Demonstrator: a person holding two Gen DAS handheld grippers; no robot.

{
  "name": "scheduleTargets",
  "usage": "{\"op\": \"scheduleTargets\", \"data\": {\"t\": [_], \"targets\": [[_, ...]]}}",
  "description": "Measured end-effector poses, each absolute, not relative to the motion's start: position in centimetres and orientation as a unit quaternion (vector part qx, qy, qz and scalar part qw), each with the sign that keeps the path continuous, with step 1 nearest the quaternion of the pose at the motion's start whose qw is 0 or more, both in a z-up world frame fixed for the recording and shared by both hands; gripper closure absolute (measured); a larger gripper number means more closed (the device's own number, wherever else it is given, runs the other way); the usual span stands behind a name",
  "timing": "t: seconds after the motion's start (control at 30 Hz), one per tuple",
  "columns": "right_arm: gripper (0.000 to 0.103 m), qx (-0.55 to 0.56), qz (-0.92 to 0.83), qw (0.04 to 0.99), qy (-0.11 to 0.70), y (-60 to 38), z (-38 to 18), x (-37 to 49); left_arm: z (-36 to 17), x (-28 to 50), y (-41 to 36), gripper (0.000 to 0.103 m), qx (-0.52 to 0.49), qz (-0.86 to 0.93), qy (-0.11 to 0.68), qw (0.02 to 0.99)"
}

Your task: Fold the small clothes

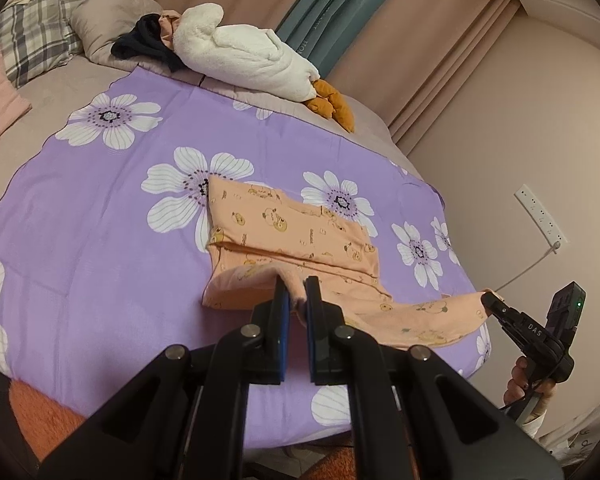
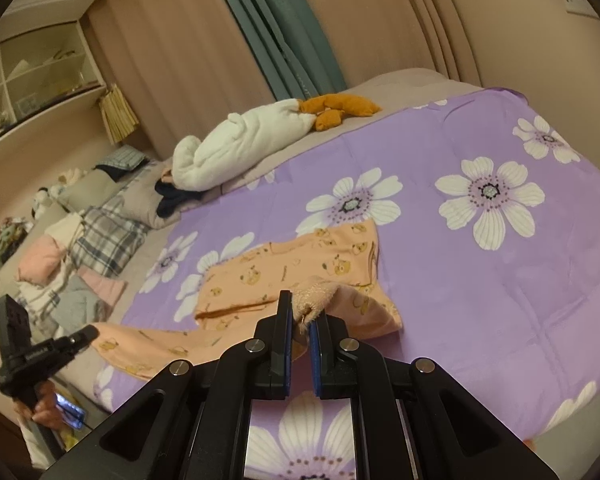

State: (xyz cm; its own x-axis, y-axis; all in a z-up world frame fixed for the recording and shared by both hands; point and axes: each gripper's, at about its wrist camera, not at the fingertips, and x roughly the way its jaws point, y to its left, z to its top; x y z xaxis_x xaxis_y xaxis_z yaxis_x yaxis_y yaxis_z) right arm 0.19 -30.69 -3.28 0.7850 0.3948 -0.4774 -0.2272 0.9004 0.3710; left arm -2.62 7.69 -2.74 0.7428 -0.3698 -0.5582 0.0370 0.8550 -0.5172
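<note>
We had the left gripper and right gripper each pinched nearly closed on the near hem of the peach garment; beyond our fingertips it lay partly folded, final fold pending.

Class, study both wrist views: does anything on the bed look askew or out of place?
Only mid-fold untidiness: the peach garment lies unevenly, its near edge lifted by the left tongs and right tongs. The plush duck lies flat beside the purple sheet.
</note>
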Motion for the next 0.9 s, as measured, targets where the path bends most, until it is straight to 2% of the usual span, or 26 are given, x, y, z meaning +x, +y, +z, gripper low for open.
{"op": "scheduleTargets", "data": {"t": [0.43,0.9], "targets": [[0.094,0.169,0.168,0.928,0.287,-31.2,-4.1,-1.0,-4.2,-5.0,7.4,0.096,-0.243,-0.102,0.376,0.888],[0.094,0.171,0.158,0.93,0.283,-31.0,-3.7,0.4,-4.0,-3.9,7.5,0.096,-0.247,-0.109,0.386,0.882]]}}
